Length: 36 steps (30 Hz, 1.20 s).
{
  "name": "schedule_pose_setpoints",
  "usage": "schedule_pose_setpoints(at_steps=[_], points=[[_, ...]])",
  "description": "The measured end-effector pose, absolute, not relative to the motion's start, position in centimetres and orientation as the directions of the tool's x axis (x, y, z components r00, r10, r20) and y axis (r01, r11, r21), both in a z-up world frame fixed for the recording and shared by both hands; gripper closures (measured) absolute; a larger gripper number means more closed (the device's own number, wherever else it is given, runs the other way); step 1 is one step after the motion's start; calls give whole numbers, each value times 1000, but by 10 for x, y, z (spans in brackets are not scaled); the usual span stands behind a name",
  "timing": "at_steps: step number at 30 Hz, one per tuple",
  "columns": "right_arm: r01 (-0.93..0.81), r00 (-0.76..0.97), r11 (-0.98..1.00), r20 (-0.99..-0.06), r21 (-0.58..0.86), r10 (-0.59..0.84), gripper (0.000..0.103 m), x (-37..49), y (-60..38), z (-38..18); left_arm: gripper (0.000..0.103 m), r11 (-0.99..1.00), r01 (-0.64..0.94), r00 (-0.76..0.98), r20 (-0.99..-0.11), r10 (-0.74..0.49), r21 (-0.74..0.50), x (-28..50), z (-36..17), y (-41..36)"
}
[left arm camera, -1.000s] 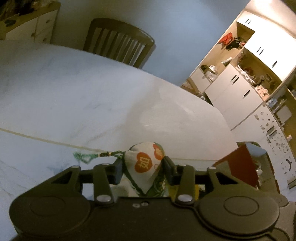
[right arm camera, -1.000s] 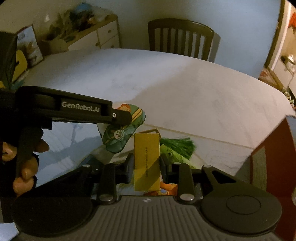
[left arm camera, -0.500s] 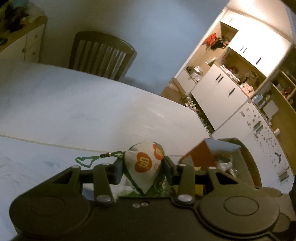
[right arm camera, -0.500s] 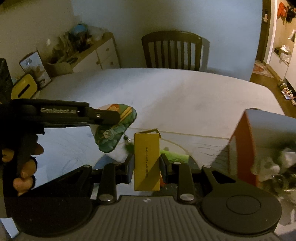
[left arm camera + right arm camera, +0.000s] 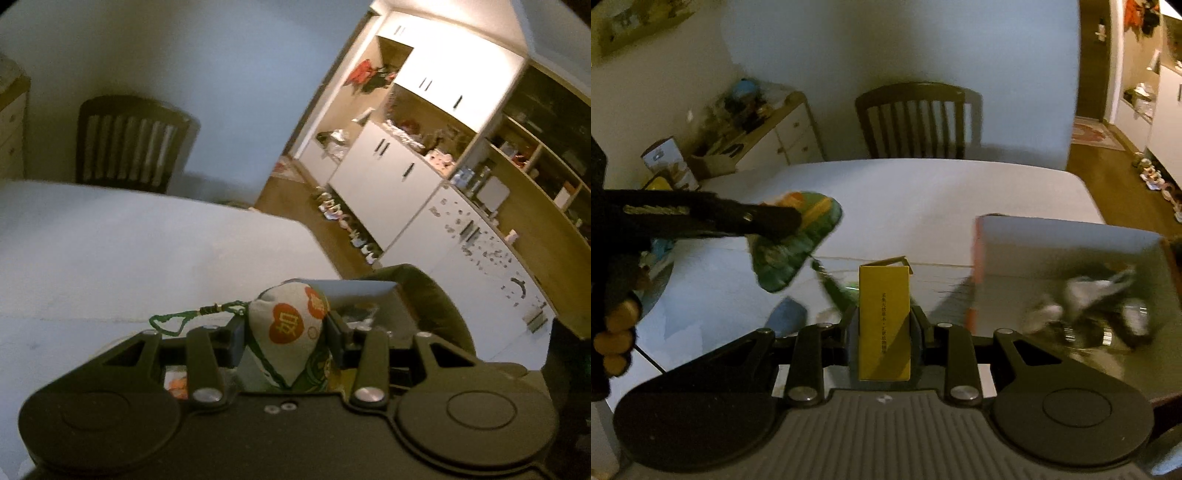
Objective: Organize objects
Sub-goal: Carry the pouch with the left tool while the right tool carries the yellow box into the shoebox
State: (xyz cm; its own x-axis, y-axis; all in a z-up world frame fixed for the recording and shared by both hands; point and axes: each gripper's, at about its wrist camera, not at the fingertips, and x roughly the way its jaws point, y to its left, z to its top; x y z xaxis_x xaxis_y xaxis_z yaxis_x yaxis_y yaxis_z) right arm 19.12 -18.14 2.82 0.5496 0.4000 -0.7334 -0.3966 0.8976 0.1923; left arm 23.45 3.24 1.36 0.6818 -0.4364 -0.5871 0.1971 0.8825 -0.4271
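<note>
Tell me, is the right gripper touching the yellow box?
Touching. The right wrist view shows the right gripper with its pads pressed against both sides of the yellow box.

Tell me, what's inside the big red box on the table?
Inside the red box lies a blurry jumble of white and dark things. What they are cannot be told, and the bottom beneath them is covered.

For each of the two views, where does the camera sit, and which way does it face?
Left wrist: on the left hand-held gripper, facing across the table; it grips a fabric pouch.
Right wrist: on the right hand-held gripper, gripping a yellow box; person's fingers show.
Shared: chair, orange box.
</note>
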Motion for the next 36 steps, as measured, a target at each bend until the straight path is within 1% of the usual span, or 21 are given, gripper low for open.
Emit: schedule_pose_setpoints(at_steps=[10,21,30,36], points=[[-276,616,948,-727,161,303,75,198,-279,36,60,887,278,677,-580,-453,-369,248,23,-51],[-161,645,978,-735,137,209,75,219,-370,20,60,884,333,605,-645,-467,-328,262,-6,-121],[-130,619,983,-765,128,181,75,236,-399,-3,60,880,365,541,-700,-466,-304,284,-32,-159],[-149,589,983,-788,111,178,75,246,-403,-20,60,893,385,525,-741,-420,-233,299,-55,-188]])
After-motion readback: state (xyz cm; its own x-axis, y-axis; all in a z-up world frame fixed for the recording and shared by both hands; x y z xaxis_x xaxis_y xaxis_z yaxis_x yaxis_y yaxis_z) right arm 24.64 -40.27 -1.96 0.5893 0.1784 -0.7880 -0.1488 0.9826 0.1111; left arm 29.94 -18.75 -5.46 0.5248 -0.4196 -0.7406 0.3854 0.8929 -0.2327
